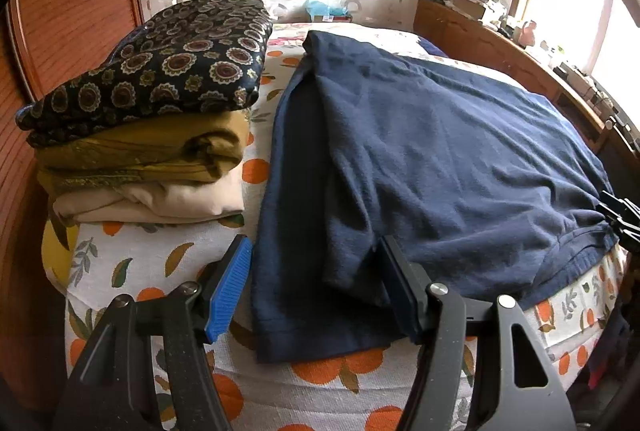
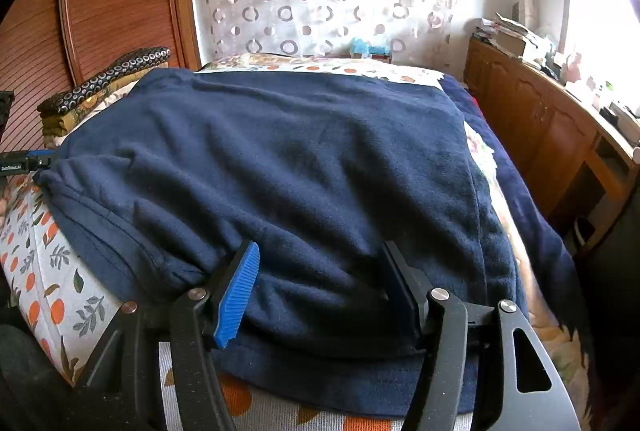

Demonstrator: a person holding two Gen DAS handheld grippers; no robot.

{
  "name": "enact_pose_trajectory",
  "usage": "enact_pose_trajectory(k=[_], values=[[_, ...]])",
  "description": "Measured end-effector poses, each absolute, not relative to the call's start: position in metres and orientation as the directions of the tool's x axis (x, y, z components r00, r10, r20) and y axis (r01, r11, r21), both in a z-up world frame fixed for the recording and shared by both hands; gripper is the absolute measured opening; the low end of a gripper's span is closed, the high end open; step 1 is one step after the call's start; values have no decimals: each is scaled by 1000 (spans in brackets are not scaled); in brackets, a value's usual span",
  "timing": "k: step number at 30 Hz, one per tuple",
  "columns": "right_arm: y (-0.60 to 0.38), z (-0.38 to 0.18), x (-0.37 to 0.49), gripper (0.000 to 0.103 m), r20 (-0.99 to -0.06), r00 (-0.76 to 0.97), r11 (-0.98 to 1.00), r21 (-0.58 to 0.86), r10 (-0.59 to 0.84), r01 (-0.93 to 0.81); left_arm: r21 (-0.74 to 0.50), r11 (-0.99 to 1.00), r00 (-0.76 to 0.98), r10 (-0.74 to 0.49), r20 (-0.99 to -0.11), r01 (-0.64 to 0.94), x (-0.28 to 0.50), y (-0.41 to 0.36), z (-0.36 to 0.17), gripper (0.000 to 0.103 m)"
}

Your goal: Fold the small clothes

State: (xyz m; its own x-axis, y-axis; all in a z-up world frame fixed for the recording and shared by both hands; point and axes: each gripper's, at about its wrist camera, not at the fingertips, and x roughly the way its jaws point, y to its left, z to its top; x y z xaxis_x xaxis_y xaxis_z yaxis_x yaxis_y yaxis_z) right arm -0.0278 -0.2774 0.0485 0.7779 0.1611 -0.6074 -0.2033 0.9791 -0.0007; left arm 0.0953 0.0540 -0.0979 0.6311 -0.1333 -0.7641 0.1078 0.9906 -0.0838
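Note:
A navy T-shirt (image 1: 440, 159) lies partly folded on the bed, with one side flap turned over its middle. My left gripper (image 1: 314, 243) is open at the shirt's near left corner, and loose fabric lies between its jaws with the blue pad clear of the cloth. My right gripper (image 2: 319, 247) is open over the shirt's (image 2: 300, 159) near hem, with a soft bulge of fabric between its spread jaws. Each gripper shows at the edge of the other's view: the right gripper (image 1: 622, 219) and the left gripper (image 2: 24, 163).
A stack of folded clothes (image 1: 152, 103) sits on the left of the bed, a dark patterned piece on top, also visible as the stack (image 2: 100, 83). The bedsheet (image 1: 132, 263) has orange prints. A wooden cabinet (image 2: 540, 119) with clutter runs along the right; a wooden wardrobe (image 1: 72, 11) stands left.

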Motion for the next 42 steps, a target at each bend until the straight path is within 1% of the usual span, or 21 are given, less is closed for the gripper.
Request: enact_pose_trajectory(k=[5, 7, 8, 9, 10, 11, 12, 14, 17, 20, 24, 27, 32, 36, 42], values=[[-265, 42, -25, 64, -607, 778, 979, -5, 159, -204, -97, 988, 629, -151, -763, 120, 98, 53, -98, 65], [-265, 42, -25, 64, -608, 778, 979, -4, 160, -204, -137, 981, 626, -194, -755, 138, 97, 53, -97, 60], [-264, 42, -24, 64, -608, 778, 979, -4, 160, -205, -141, 980, 626, -199, -754, 142, 97, 52, -97, 55], [-265, 42, -25, 64, -608, 778, 979, -3, 160, -205, -134, 981, 626, -194, -755, 142, 97, 51, -97, 46], [-265, 42, -25, 64, -607, 778, 979, -3, 161, -205, -129, 981, 626, -191, -757, 143, 97, 50, -97, 40], [-265, 43, -24, 64, -608, 778, 979, -4, 161, -205, -130, 980, 622, -195, -758, 149, 97, 49, -97, 23], [-264, 43, -24, 64, -608, 778, 979, -4, 161, -206, -142, 977, 615, -211, -760, 160, 98, 48, -96, 17], [-264, 44, -24, 64, -608, 777, 978, -3, 162, -207, -154, 972, 619, -233, -750, 179, 96, 45, -92, 12], [-266, 44, -23, 64, -608, 776, 978, 0, 165, -208, -197, 956, 647, -293, -704, 219, 91, 39, -77, 11], [-267, 44, -22, 64, -608, 776, 978, 1, 167, -209, -178, 952, 688, -304, -659, 250, 84, 24, -55, 10], [-268, 44, -21, 64, -607, 776, 978, 4, 169, -210, -175, 935, 730, -350, -586, 308, 77, 1, -24, 10], [-269, 44, -21, 64, -605, 776, 977, 13, 176, -211, -188, 917, 742, -396, -541, 352, 78, -15, -10, 10], [-272, 43, -19, 64, -594, 781, 978, 56, 193, -200, -189, 899, 729, -433, -530, 396, 80, -45, -14, 10], [-268, 41, -18, 64, -596, 782, 981, 46, 180, -190, -181, 882, 711, -459, -533, 434, 81, -65, -13, 10], [-265, 41, -20, 64, -596, 785, 981, 32, 171, -189, -157, 847, 697, -511, -503, 508, 90, -95, 19, 10]])
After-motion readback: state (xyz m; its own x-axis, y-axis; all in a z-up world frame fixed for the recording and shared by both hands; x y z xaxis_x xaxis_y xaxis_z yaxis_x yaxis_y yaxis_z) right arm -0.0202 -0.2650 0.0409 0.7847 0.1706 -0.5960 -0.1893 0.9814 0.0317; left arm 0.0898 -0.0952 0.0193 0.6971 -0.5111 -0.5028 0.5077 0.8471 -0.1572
